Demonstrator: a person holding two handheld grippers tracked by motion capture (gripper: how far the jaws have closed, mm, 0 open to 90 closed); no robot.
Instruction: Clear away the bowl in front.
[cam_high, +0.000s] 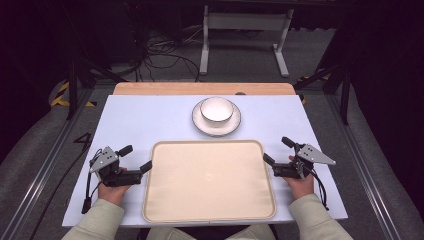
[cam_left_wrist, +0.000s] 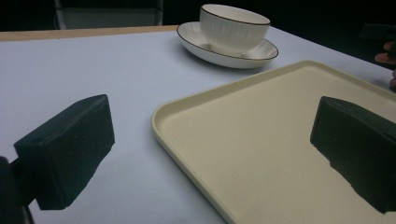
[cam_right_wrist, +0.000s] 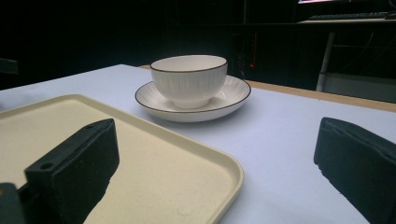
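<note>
My left tongs (cam_high: 136, 157): released, beside the tray's left edge.
My right tongs (cam_high: 278, 150): released, beside its right edge.
Tray (cam_high: 175, 200): on the table (cam_high: 130, 120), between my tongs.
Bowl (cam_high: 217, 109): on its saucer (cam_high: 201, 124), beyond the tray.

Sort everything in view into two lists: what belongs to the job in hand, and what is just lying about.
Belongs to the job:
- left gripper, jaws open, beside the tray
- right gripper, jaws open, beside the tray
- cream rectangular plastic tray, nothing on it
- white ribbed bowl with dark rim
- white saucer under the bowl

Just lying about:
- black cables on the floor
- white metal stand behind the table
</note>
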